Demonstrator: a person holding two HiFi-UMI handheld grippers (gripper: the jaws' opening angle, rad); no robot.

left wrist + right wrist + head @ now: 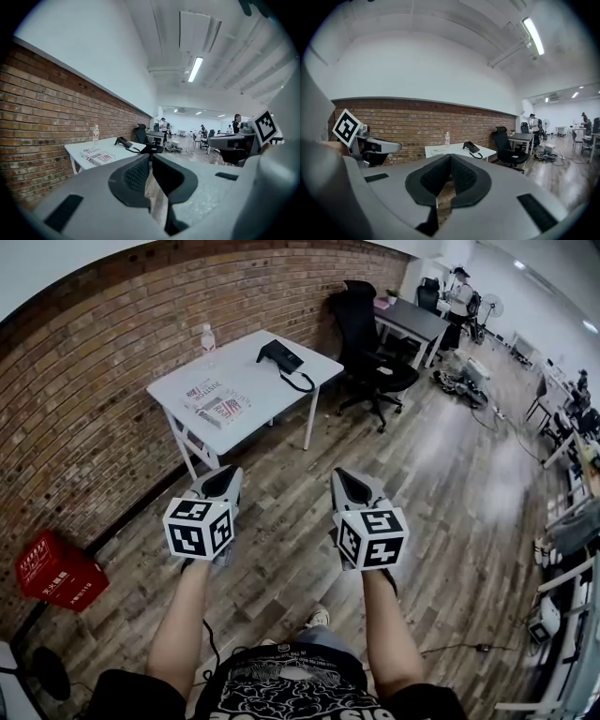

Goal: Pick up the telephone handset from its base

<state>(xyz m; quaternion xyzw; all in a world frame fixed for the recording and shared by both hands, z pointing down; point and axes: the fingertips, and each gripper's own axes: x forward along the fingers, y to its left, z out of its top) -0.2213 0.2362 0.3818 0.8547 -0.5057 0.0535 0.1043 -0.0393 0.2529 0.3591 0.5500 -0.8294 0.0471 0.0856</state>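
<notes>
Handset [278, 354]: lay on its base on the white bench [234, 376] by the brick wall, well apart from both grippers. Step in hand was the approach: left gripper [225, 476] and right gripper [347, 479] were both closed on nothing, so the next move likely called for walking up and opening one across the handset. Only the head view showed the floor [281, 460] between and a red crate [58, 570]; only the gripper views showed the pads meeting.

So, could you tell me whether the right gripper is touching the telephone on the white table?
Apart. The head view shows the right gripper held over the wooden floor, well short of the white table where the telephone sits.
</notes>
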